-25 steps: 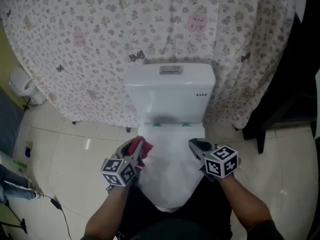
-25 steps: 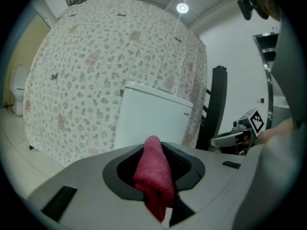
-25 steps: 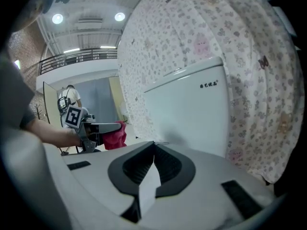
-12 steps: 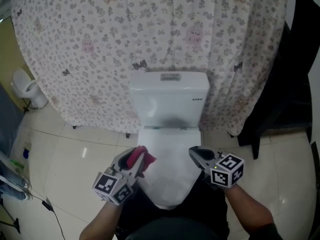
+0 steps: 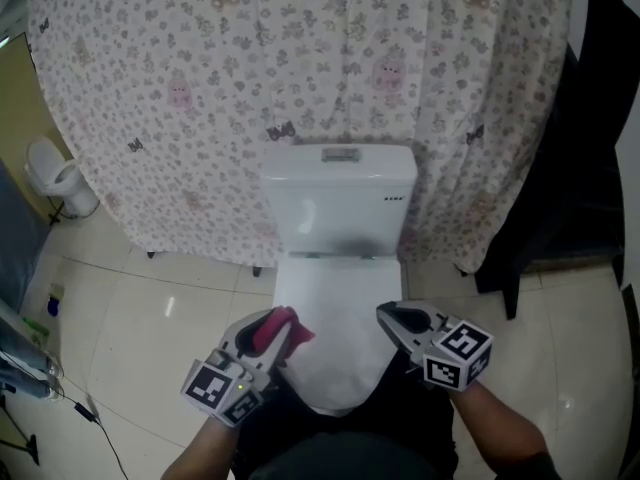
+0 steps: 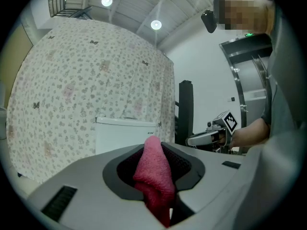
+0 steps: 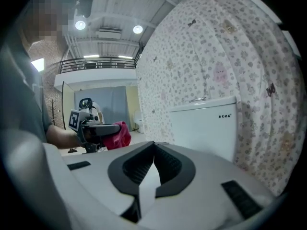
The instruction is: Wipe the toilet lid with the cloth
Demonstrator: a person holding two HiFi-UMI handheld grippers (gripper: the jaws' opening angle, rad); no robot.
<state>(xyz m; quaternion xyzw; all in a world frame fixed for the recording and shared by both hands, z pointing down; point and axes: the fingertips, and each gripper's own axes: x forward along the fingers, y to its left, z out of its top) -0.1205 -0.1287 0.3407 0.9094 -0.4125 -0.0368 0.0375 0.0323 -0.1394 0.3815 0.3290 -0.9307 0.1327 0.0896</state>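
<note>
The white toilet has its lid (image 5: 335,298) down below the tank (image 5: 340,193). My left gripper (image 5: 278,330) hovers at the lid's left edge, shut on a pink cloth (image 5: 283,322). In the left gripper view the cloth (image 6: 153,176) bulges out between the jaws of that gripper (image 6: 153,147). My right gripper (image 5: 392,318) is at the lid's right edge. Seen in its own view, the right gripper (image 7: 153,146) has its jaws closed tip to tip with nothing between them. That view also shows the left gripper (image 7: 98,128) with the cloth (image 7: 120,135) beside the tank (image 7: 204,123).
A floral curtain (image 5: 300,68) hangs behind the toilet. A dark garment (image 5: 590,148) hangs at the right. A small white bin-like object (image 5: 60,178) stands on the tiled floor at far left, and a cable (image 5: 90,408) lies at lower left.
Both grippers have drawn back a little toward the lid's near end and sit lower in the view. The cloth stays in the left gripper.
</note>
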